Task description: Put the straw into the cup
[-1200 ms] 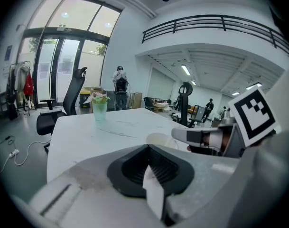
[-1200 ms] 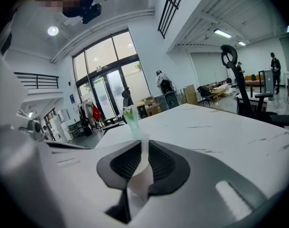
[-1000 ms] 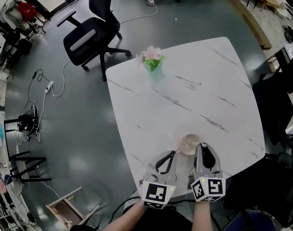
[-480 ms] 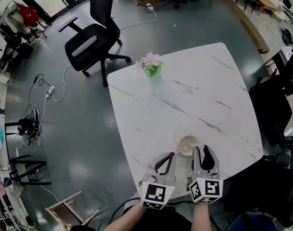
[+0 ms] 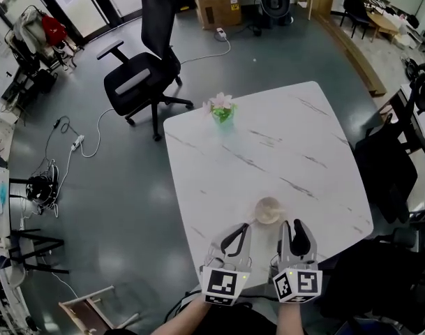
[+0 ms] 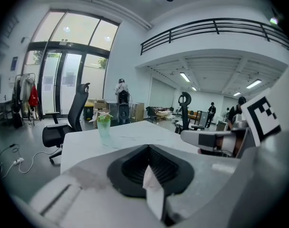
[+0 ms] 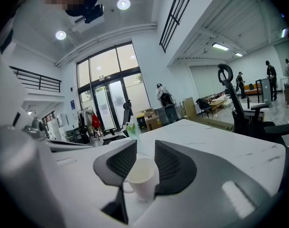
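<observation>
A white cup (image 5: 268, 210) stands upright near the front edge of the white marble table (image 5: 303, 152). My right gripper (image 5: 296, 227) hovers just behind and to the right of it, open. In the right gripper view the cup (image 7: 140, 175) shows through the gap of the right gripper (image 7: 145, 158), its pads not pressing on it; the jaws have just been closing a little. My left gripper (image 5: 241, 230) is to the cup's near left, shut on a white straw (image 6: 153, 194) that sticks out between its jaws (image 6: 149, 167).
A green vase of pink flowers (image 5: 222, 110) stands at the table's far left corner. A black office chair (image 5: 146, 75) sits on the floor beyond it, and another dark chair (image 5: 390, 166) is at the table's right side. Cables lie on the floor at left.
Both grippers have risen and drawn back from the cup. The right gripper's jaws, close against the cup before, now stand apart from it. The left stays shut on the straw.
</observation>
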{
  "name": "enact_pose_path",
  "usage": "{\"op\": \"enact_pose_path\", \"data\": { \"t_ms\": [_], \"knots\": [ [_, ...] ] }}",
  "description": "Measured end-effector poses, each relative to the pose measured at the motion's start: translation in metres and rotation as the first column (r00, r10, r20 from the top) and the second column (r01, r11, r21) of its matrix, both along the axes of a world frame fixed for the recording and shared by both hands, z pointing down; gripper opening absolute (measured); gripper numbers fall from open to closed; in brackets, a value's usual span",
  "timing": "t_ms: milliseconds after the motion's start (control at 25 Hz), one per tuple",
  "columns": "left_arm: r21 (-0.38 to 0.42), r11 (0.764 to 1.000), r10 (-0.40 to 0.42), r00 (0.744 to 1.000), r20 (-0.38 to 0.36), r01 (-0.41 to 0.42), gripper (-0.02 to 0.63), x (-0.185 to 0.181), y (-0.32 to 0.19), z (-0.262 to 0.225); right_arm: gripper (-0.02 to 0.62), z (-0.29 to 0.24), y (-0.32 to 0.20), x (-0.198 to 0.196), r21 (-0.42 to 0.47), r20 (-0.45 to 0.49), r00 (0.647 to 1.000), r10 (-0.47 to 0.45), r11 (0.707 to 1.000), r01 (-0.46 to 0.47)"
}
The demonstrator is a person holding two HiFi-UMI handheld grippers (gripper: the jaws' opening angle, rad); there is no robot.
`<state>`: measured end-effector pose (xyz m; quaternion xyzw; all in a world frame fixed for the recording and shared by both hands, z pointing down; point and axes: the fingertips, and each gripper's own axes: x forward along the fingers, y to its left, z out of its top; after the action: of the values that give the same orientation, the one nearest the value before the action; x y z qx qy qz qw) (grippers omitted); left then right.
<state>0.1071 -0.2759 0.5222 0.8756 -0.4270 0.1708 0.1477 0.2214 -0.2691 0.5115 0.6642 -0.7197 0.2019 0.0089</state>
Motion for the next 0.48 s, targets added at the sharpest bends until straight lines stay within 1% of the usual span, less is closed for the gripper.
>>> {"op": "enact_pose_path", "data": {
  "t_ms": [80, 360, 480],
  "knots": [
    [0.022, 1.000, -0.018, 1.000, -0.007, 0.018, 0.002, -0.003, 0.006, -0.010, 0.106, -0.014, 0.007, -0.002, 0.031, 0.003, 1.000, -0.010, 0.999, 0.010],
    [0.119, 0.990, -0.076, 0.996, -0.037, 0.079, 0.002, -0.009, 0.035, -0.052, 0.008, -0.060, 0.041, -0.009, 0.134, 0.006, 0.998, -0.068, 0.989, 0.067],
    [0.148, 0.984, -0.093, 0.995, -0.046, 0.099, 0.002, -0.011, 0.053, -0.065, -0.002, -0.075, 0.060, -0.014, 0.165, 0.007, 0.995, -0.098, 0.982, 0.095]
  ]
}}
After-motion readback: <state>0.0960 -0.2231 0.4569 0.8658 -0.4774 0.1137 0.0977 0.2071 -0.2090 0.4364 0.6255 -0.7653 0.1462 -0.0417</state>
